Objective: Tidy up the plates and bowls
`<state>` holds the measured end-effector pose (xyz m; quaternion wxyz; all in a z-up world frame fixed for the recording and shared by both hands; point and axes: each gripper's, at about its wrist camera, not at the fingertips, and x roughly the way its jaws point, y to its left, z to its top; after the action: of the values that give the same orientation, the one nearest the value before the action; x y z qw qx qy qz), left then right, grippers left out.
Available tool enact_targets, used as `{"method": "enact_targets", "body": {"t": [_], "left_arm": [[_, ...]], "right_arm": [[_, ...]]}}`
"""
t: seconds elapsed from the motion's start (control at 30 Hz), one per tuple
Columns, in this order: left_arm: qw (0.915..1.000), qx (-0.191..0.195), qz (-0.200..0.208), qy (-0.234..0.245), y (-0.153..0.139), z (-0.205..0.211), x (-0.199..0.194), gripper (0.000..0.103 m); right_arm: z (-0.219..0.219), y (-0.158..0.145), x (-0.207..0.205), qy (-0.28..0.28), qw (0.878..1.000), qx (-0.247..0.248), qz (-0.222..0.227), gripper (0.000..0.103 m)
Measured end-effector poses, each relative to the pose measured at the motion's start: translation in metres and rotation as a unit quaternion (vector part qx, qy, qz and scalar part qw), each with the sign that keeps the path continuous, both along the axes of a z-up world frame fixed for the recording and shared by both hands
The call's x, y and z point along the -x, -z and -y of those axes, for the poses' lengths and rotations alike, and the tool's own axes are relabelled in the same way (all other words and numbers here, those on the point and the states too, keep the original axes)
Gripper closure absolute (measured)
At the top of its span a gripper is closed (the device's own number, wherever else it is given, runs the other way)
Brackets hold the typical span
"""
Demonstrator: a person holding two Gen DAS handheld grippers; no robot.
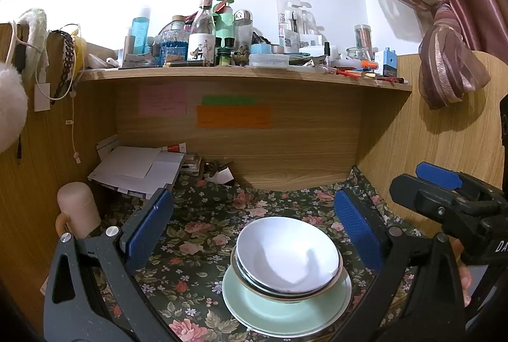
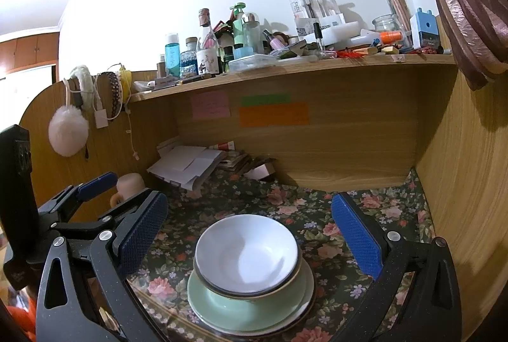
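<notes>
Stacked white bowls (image 1: 287,256) sit on green plates (image 1: 285,310).

Both hand-held grippers (image 1: 252,224) (image 2: 249,223) wide apart

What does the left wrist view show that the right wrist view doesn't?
Left wrist only: the knotted curtain tie-back in full, and the right gripper at the side. Right wrist only: brown cabinets far left, and the left gripper at the side. Both: the white bowl stacked on the green plate, on the floral cloth, both grippers open.
</notes>
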<state>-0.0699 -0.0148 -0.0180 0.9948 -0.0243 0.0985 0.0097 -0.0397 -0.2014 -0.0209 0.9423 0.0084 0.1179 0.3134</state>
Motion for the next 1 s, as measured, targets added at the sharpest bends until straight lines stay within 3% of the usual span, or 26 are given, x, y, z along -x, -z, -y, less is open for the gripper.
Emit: {"method": "enact_targets", "body": {"t": [1.0], "left_arm": [[1.0000, 0.003, 0.002, -0.006, -0.003, 0.010, -0.005, 0.000]], "right_arm": [[0.000, 0.005, -0.007, -0.001, 1.000, -0.003, -0.012, 0.000]]}}
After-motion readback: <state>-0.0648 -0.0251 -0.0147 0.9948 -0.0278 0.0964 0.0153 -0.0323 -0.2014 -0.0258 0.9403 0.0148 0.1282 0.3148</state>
